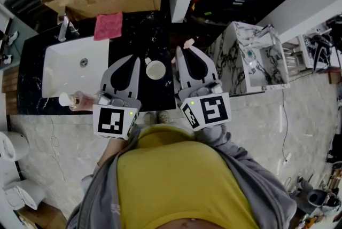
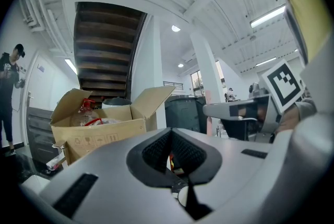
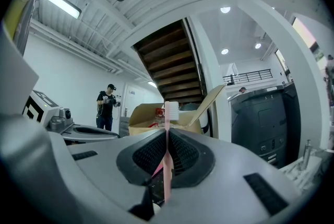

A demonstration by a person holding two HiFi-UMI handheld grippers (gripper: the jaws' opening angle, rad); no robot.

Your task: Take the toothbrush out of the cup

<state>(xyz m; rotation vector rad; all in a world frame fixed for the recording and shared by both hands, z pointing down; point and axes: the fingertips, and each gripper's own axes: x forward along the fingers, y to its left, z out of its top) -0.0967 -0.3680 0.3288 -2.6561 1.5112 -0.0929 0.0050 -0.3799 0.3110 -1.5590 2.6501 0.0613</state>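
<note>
Right gripper view: my right tongs point(image 3: 167, 133) are clamping the slim pink toothbrush point(image 3: 167, 163).
It's pointing far, round white cup point(image 1: 155, 69) sitting left between it and my closed left tongs point(image 2: 170, 133).

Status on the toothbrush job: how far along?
Done: the cup stands on the black counter between the grippers and looks empty from above, so the toothbrush is out. In hand: the right gripper is shut on the toothbrush, which is upright between its pads with the bristle head above the jaws. The left gripper is shut and empty. Left: probably nothing, beyond setting the toothbrush down.
</note>
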